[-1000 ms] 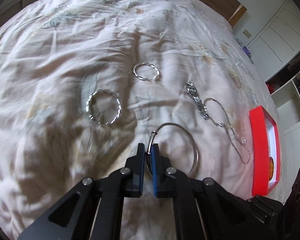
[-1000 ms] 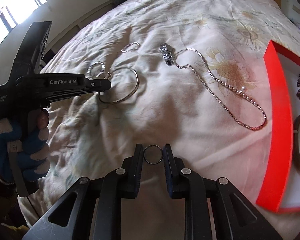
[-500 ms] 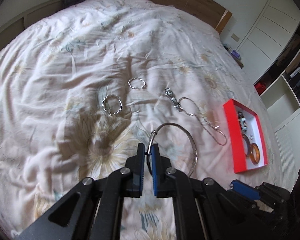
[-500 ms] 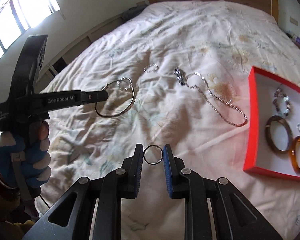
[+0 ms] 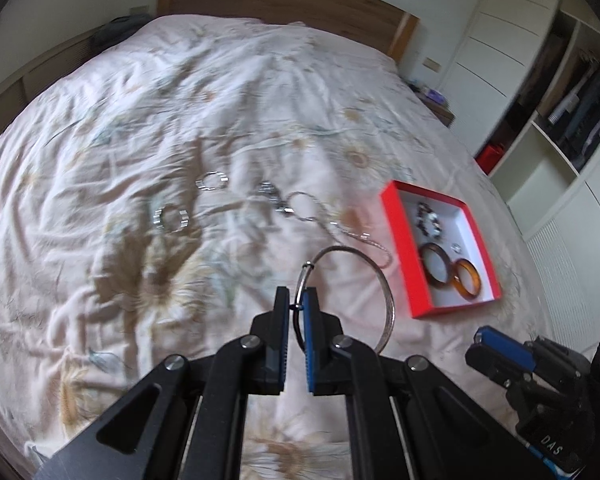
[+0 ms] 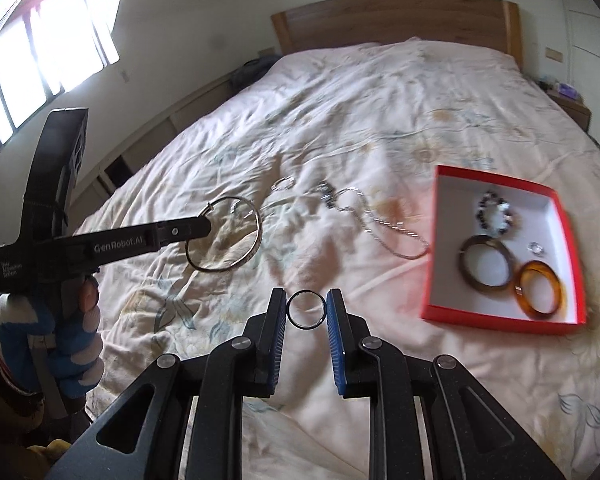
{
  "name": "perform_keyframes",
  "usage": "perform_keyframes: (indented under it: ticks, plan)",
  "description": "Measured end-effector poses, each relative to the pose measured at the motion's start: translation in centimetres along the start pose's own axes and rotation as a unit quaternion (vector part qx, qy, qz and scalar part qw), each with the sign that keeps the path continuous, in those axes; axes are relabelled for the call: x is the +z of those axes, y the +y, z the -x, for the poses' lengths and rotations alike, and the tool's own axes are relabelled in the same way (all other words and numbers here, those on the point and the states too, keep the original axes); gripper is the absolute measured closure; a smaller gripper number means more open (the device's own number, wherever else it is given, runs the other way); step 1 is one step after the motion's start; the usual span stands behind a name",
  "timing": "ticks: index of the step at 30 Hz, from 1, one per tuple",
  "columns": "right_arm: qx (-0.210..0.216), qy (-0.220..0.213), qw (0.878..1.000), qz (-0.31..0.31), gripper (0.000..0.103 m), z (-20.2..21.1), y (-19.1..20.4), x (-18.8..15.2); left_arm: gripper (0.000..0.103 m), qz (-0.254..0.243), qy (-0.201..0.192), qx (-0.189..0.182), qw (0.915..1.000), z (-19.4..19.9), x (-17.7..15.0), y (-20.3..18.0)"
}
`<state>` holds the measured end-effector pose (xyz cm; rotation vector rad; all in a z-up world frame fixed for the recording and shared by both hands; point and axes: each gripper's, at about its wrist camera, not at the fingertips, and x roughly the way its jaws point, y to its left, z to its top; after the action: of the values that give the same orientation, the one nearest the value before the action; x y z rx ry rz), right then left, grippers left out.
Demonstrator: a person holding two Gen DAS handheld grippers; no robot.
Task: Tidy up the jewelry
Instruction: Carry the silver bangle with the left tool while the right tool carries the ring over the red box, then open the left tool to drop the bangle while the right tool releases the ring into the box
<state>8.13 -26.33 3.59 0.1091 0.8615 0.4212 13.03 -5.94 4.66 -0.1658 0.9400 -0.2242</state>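
both grippers have risen off the bed [image 5: 220,100], left gripper [image 5: 296,308] clamping the bangle [image 5: 384,292], right gripper [image 6: 306,310] the ring [image 6: 306,309].

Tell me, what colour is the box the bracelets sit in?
The box is red outside and white inside, clearest in the right wrist view.

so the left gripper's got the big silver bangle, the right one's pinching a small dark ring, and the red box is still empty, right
Not quite: the red box is not empty. The right wrist view shows a beaded bracelet, two bangles and a small ring inside. The rest holds: left gripper holds the silver bangle, right gripper the dark ring.
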Motion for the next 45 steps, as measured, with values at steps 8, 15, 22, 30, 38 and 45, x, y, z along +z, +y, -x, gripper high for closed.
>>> perform_keyframes:
  ticks: [8, 15, 22, 30, 38, 45]
  plan:
    - [-0.032, -0.018, 0.998, -0.050, 0.083, 2.1, -5.8, -1.0, 0.097, -0.063, 0.014, -0.021, 0.9977, -1.9, 0.5, -7.1]
    - [-0.072, -0.013, 0.994, -0.086, 0.083, 1.8, -12.9, -0.9, 0.097, -0.126, 0.032, -0.020, 0.9914, -6.5, 1.9, -13.9]
    - [-0.099, 0.004, 0.990, -0.100, 0.083, -0.5, -19.0, 0.4, 0.097, -0.166, 0.049, -0.002, 0.9848, -12.8, 3.9, -18.9]
    - [-0.103, 0.047, 0.989, -0.096, 0.083, -5.3, -22.7, 1.0, 0.097, -0.182, 0.076, 0.022, 0.9801, -19.4, 4.3, -20.6]
    - [-0.107, 0.075, 0.988, -0.085, 0.083, -8.1, -23.6, 0.5, 0.097, -0.185, 0.088, 0.040, 0.9780, -22.6, 3.6, -20.2]
    - [-0.130, 0.093, 0.985, -0.062, 0.082, -8.6, -23.3, 0.1, 0.097, -0.190, 0.095, 0.045, 0.9761, -23.4, 3.1, -20.2]
